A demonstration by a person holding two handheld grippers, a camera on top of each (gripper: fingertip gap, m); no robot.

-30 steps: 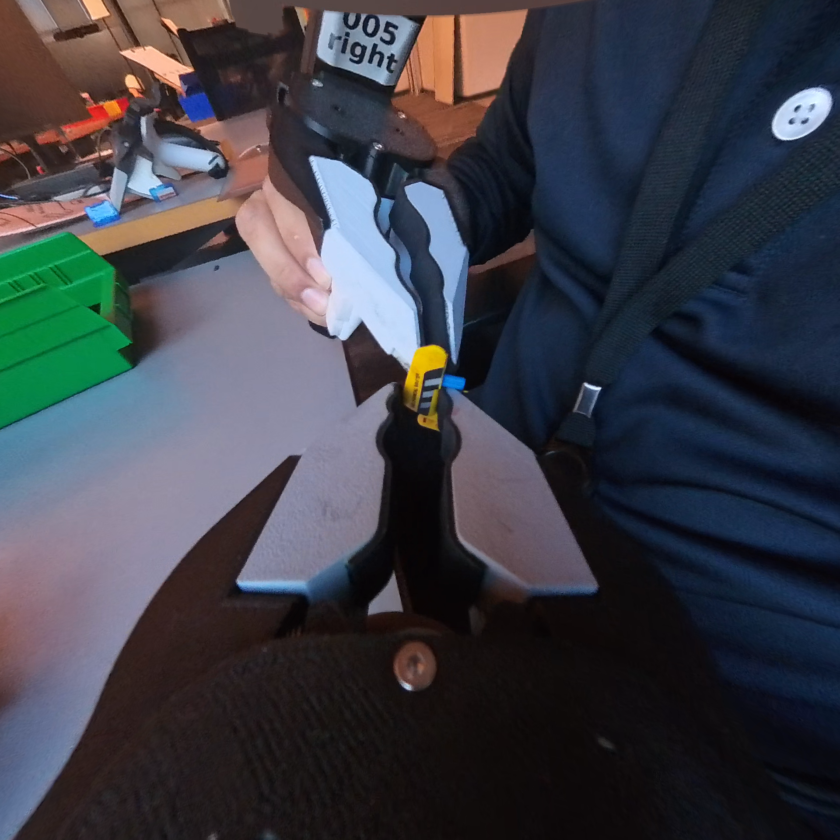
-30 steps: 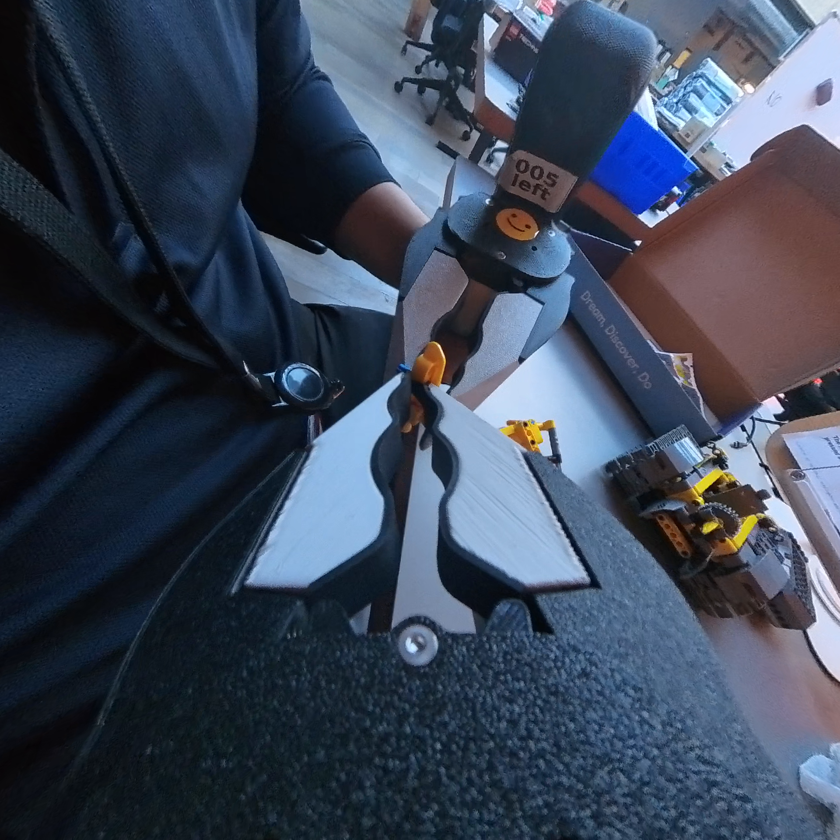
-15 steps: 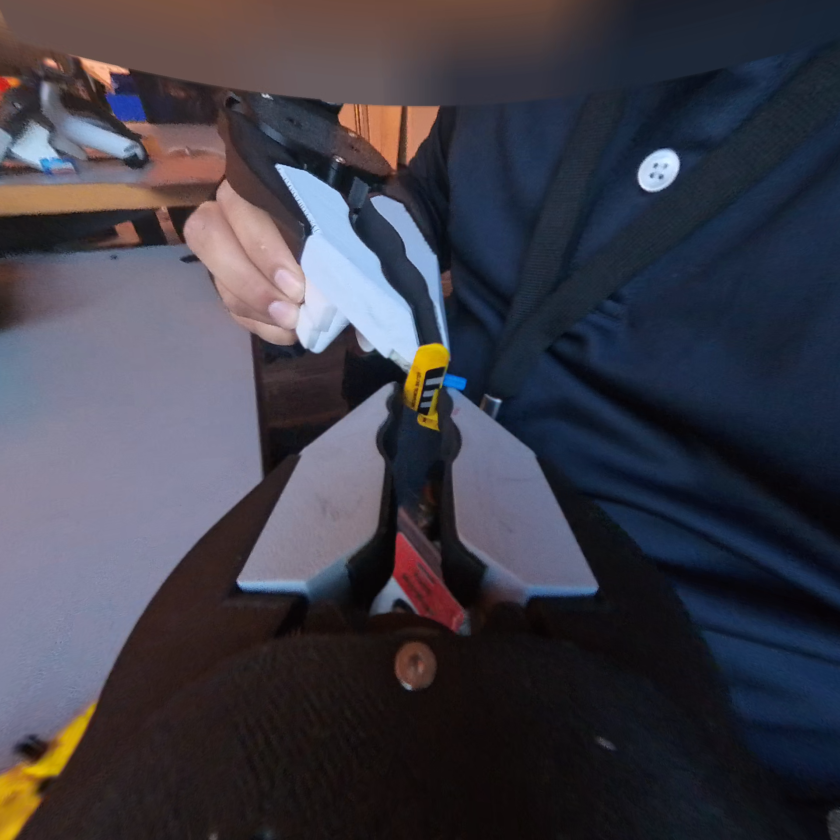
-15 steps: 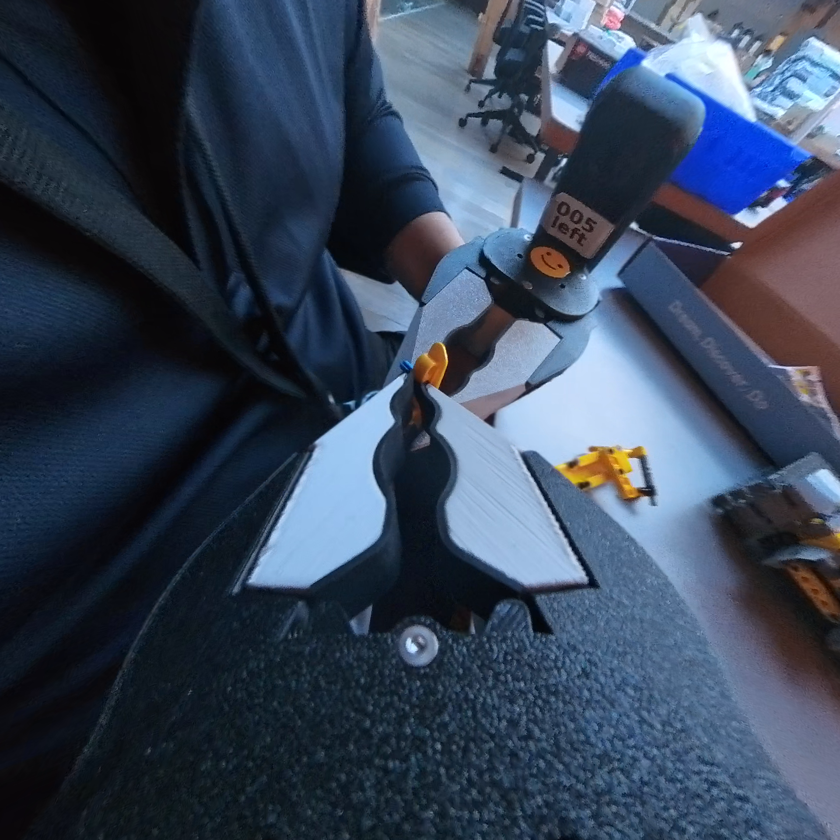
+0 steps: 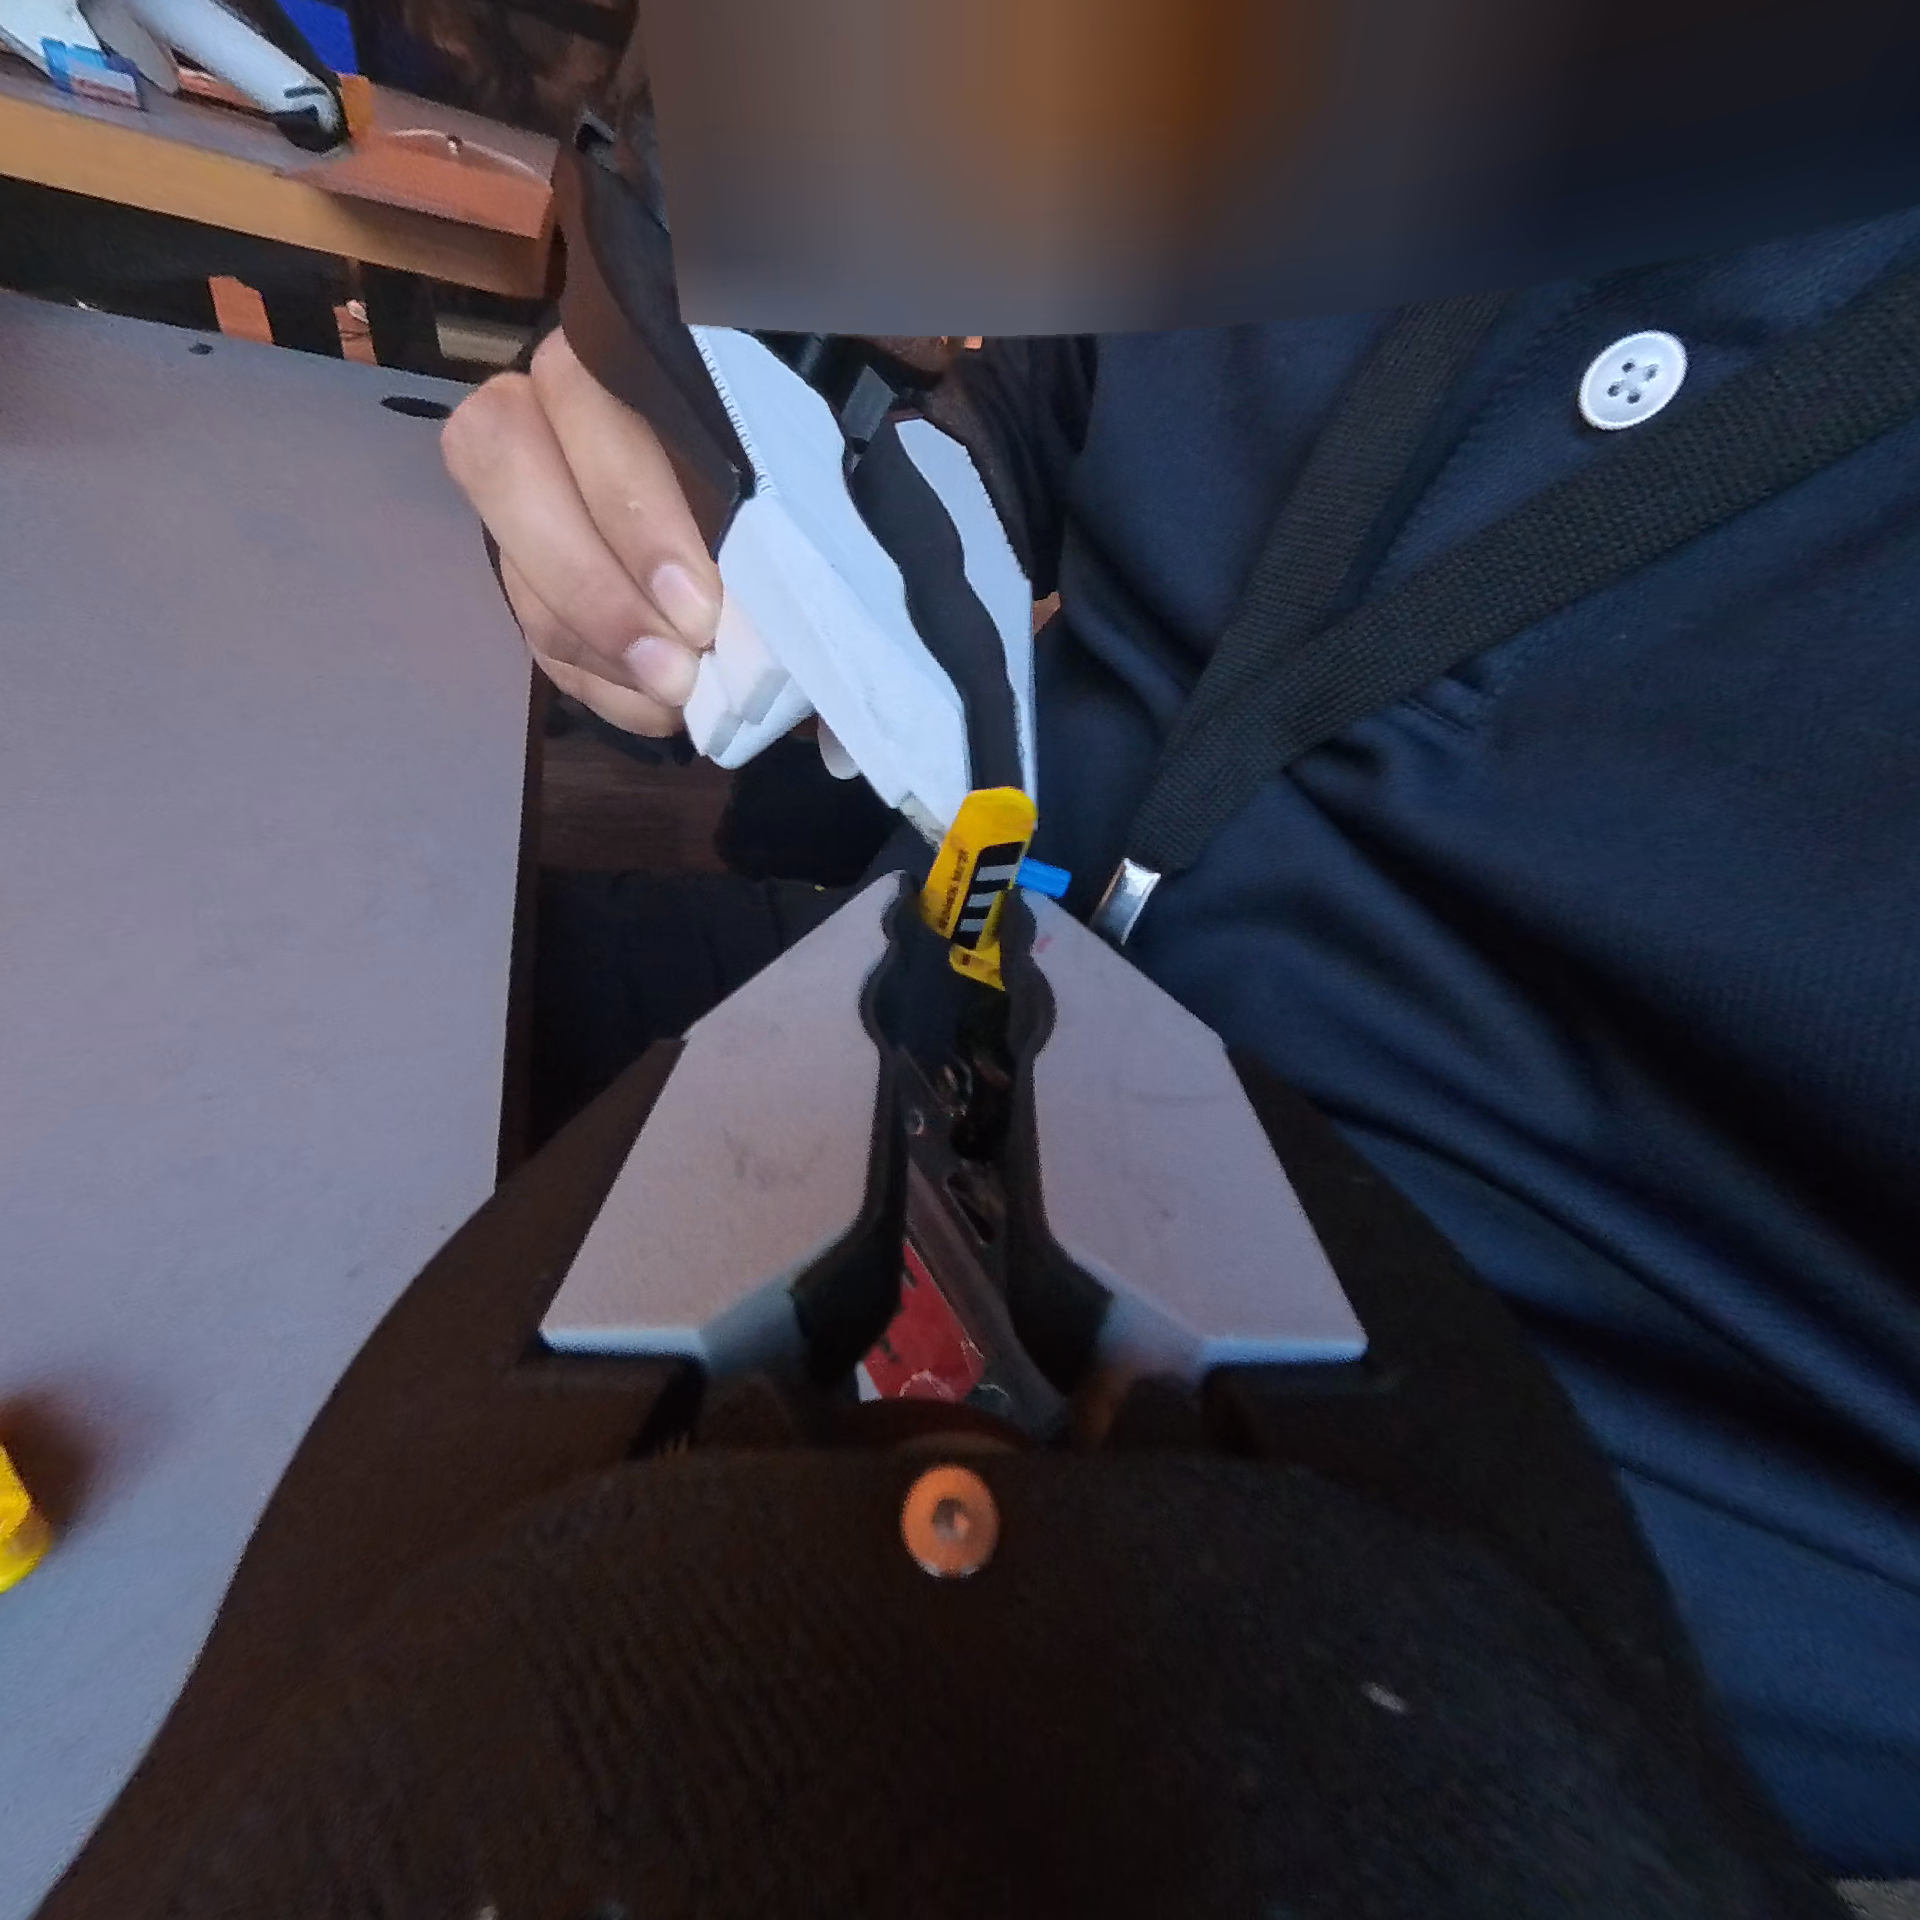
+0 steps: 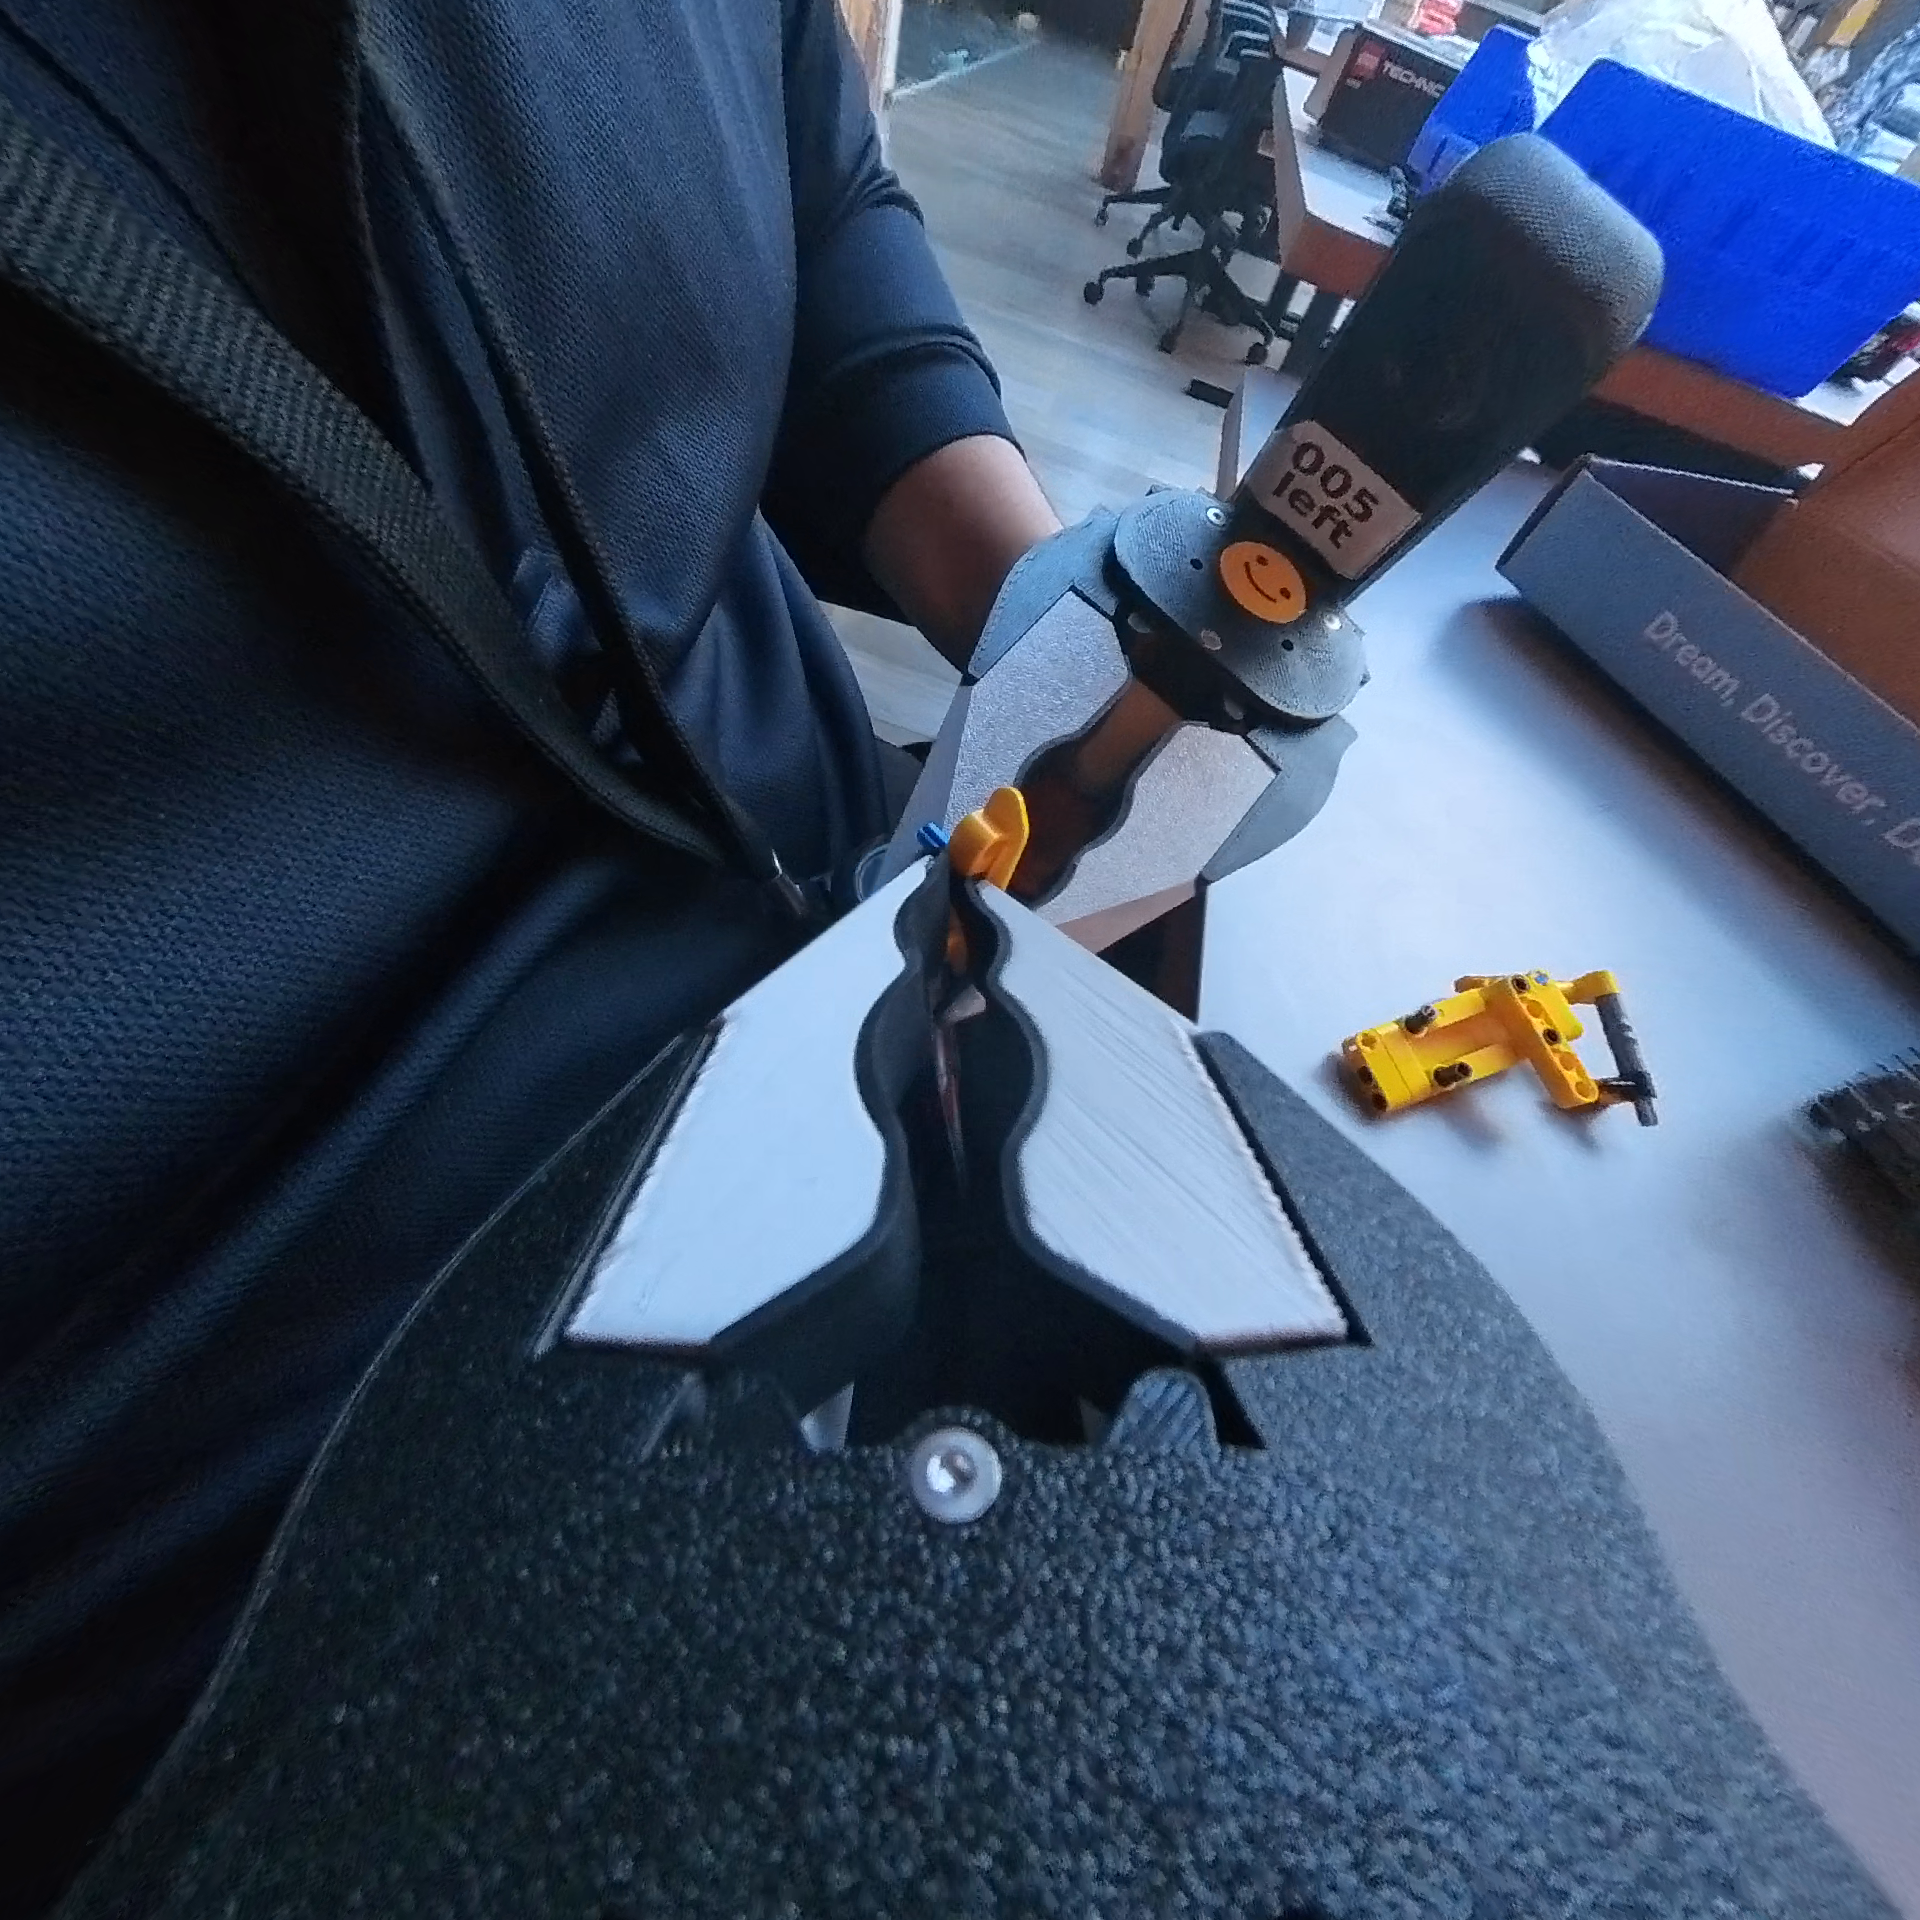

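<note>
Yellow plastic piece (image 5: 977, 883), striped and with a blue pin (image 5: 1043, 879) at its side, sits pinched between my left gripper (image 5: 961, 914) and my right gripper (image 6: 961, 896), tip to tip, both clamped on it; a yellow brick assembly (image 6: 1496, 1042) lies far right on the grey table (image 6: 1558, 852)

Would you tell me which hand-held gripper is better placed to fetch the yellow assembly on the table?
Probably right: right hand-held gripper faces the yellow assembly; left hand-held gripper points toward the person's torso.
</note>
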